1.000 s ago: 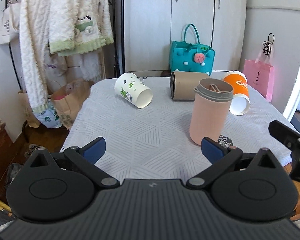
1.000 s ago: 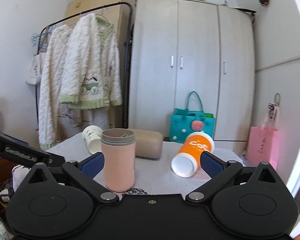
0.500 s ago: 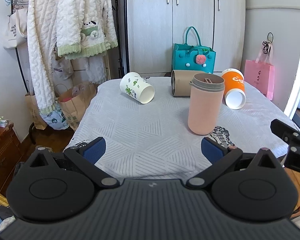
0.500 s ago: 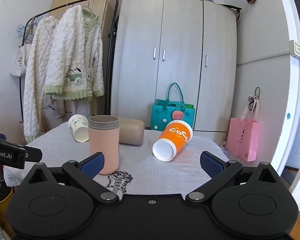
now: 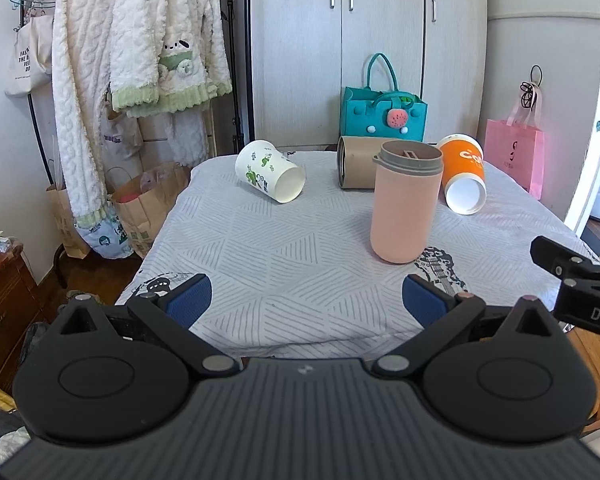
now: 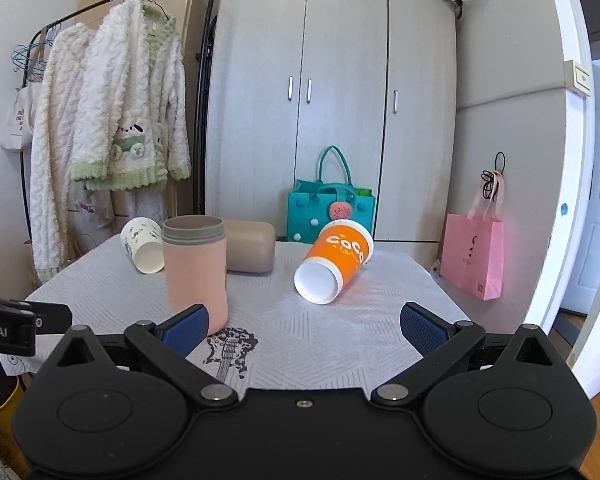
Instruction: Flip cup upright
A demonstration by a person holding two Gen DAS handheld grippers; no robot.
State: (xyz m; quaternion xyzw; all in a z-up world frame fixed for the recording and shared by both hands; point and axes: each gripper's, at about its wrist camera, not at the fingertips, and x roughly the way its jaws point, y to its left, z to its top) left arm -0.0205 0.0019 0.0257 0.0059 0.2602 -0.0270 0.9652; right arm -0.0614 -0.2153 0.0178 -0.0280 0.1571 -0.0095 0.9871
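Upright near the tabletop's point(image 5: 260, 256) right front edge stands the pink cup point(image 5: 404, 204); three others lie toppled along the far edge. Both the left gripper point(image 5: 306, 300) and right gripper point(image 6: 302, 326) hang spread wide, gripping nothing.

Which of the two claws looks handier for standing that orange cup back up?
Probably the right claw. In its view the orange cup lies just ahead between its open fingers. From the left claw that cup sits far right, behind the upright pink tumbler. Both claws are open and empty.
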